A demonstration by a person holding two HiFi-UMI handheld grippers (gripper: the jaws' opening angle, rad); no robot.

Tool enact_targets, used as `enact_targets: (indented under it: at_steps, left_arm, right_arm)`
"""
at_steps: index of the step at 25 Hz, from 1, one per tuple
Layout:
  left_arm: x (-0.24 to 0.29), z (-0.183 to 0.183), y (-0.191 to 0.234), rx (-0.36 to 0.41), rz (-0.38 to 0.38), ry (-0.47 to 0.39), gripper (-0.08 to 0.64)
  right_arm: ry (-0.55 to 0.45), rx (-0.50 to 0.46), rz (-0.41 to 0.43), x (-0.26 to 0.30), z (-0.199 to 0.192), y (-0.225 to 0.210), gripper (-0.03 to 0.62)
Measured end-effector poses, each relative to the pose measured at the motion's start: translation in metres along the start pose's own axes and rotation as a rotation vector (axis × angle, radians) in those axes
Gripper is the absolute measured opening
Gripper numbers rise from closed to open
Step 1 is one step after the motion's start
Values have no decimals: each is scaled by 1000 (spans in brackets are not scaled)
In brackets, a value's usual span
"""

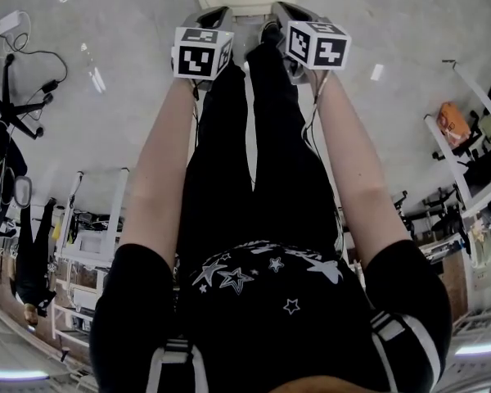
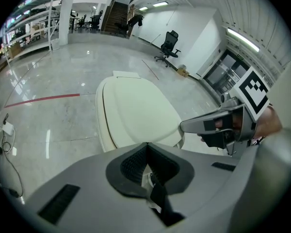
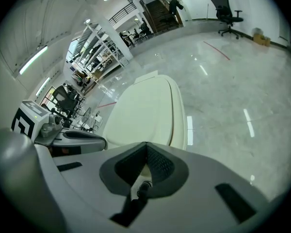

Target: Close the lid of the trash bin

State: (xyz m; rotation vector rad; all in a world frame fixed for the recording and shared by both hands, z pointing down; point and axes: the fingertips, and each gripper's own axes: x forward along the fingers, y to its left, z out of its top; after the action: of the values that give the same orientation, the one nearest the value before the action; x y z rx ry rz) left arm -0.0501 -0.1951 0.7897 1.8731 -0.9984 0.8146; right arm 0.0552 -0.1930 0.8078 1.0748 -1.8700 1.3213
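Ahead of me, on the grey polished floor (image 1: 106, 113), lies the cream, domed plastic lid of the trash bin (image 2: 136, 108). It appears to sit flat over the bin body, though no view shows the seam closely enough to be sure.

Risks, as I judge them: if the lid is not fully seated, a push off its centre could tip or slide the light bin across the smooth floor. A hard downward press could let the lid slam or bounce back.

My left hand-held gripper (image 2: 145, 143) is just short of the lid's near edge, its jaws pressed together on nothing. My right hand-held gripper (image 3: 145, 143) is beside it, equally near the lid, its jaws likewise pressed together and empty. Neither touches the lid.
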Motion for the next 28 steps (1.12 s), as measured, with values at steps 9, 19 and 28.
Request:
enact_targets:
  at_steps: [9,19,28]
  left_arm:
    - [11,-3,2,-20,9,36,11]
    - [14,-6,6,-28,16,82,11]
    - [-8,1,8,-14,14,93,11]
  right_arm:
    - [29,-2,23,6,-2,-7,5]
    - [61,-11,23,11,-4,-5,5]
    - [20,-41,-52,-15,26,5,5]
